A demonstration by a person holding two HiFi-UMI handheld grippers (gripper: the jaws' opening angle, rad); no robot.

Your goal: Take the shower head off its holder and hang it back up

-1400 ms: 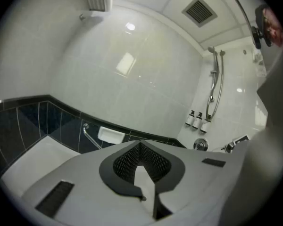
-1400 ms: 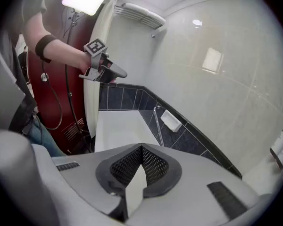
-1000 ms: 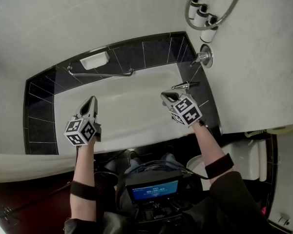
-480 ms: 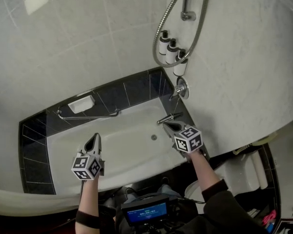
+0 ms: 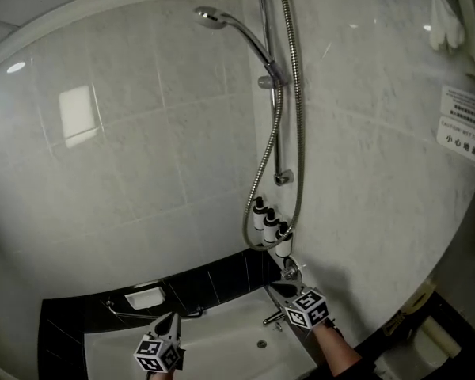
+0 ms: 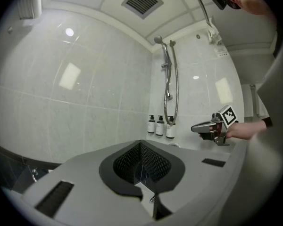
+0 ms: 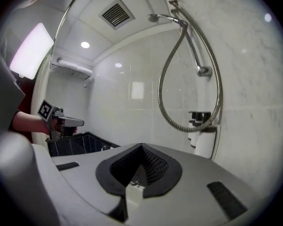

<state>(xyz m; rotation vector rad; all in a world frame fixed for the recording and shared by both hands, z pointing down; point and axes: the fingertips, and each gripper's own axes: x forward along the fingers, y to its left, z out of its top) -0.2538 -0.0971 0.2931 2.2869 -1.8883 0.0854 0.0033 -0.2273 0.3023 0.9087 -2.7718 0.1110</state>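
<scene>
The shower head (image 5: 210, 16) is sitting in its holder (image 5: 271, 78) high on the wall rail (image 5: 264, 22). Its hose (image 5: 299, 133) is looping down past three pump bottles (image 5: 269, 220) standing in a wall rack (image 5: 283, 249). The left gripper (image 5: 172, 317) and right gripper (image 5: 275, 287) are hovering over the bathtub (image 5: 222, 347), jaws pressed together on nothing.

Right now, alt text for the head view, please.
The shower head hangs in its holder high on the tiled wall, its hose looping down past three bottles. The left gripper and right gripper sit shut and empty far below, over the bathtub.
</scene>
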